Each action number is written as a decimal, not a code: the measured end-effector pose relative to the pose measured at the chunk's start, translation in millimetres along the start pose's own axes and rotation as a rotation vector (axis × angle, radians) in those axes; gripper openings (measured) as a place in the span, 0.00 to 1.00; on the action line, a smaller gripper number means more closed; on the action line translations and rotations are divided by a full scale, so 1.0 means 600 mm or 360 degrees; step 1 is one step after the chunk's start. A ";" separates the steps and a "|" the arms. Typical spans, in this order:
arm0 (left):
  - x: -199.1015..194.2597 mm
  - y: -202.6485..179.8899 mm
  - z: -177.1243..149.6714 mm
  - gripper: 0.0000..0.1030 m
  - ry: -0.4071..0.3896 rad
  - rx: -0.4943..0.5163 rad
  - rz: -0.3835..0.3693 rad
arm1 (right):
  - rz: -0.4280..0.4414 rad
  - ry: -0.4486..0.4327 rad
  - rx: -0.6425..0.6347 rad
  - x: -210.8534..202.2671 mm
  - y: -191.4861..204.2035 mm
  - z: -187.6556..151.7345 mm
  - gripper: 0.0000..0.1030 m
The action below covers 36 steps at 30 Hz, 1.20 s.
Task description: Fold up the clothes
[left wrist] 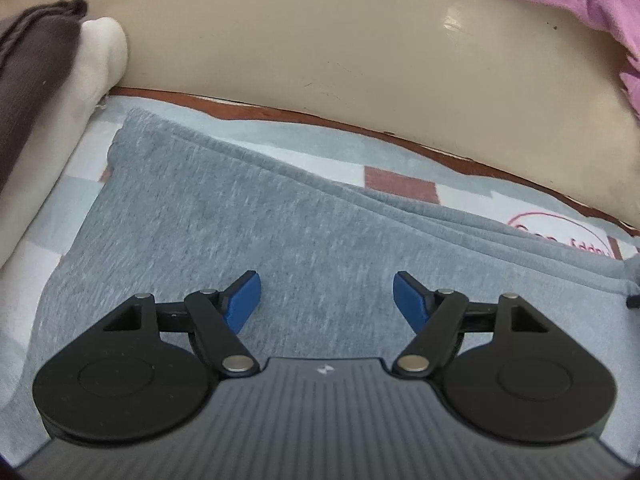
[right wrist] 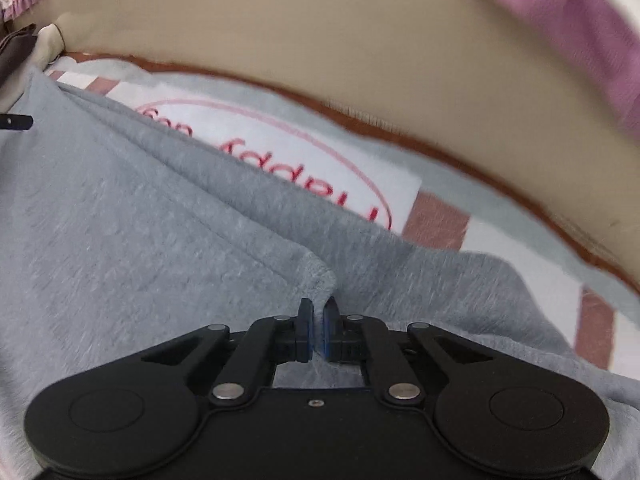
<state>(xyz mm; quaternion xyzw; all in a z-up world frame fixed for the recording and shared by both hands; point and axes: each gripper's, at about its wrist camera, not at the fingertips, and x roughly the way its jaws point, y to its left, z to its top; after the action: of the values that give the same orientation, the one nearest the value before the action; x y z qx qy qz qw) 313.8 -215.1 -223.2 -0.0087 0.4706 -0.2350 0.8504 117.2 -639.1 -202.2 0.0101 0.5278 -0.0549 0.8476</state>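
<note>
Checked bedsheet (left wrist: 400,184) | fuzzy grey garment (right wrist: 140,240) | right gripper (right wrist: 318,308) jaws pinching corner

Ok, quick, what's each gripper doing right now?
Left gripper: open, above the grey garment, holding nothing.
Right gripper: shut on a fold of the grey garment.

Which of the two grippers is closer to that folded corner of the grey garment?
The right. The right gripper is shut on the folded corner of the grey garment. The left gripper is open above a flat stretch of it, gripping nothing.
</note>
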 end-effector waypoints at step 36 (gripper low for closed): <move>0.012 0.104 0.123 0.52 -0.0157 -0.0024 0.0213 | -0.0420 -0.0365 0.0159 0.018 0.029 0.033 0.05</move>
<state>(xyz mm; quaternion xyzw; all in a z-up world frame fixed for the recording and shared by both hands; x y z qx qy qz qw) 400.8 -177.9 -202.3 0.0048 0.4293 -0.1734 0.8864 141.3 -624.0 -204.1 -0.0236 0.4210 -0.1926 0.8861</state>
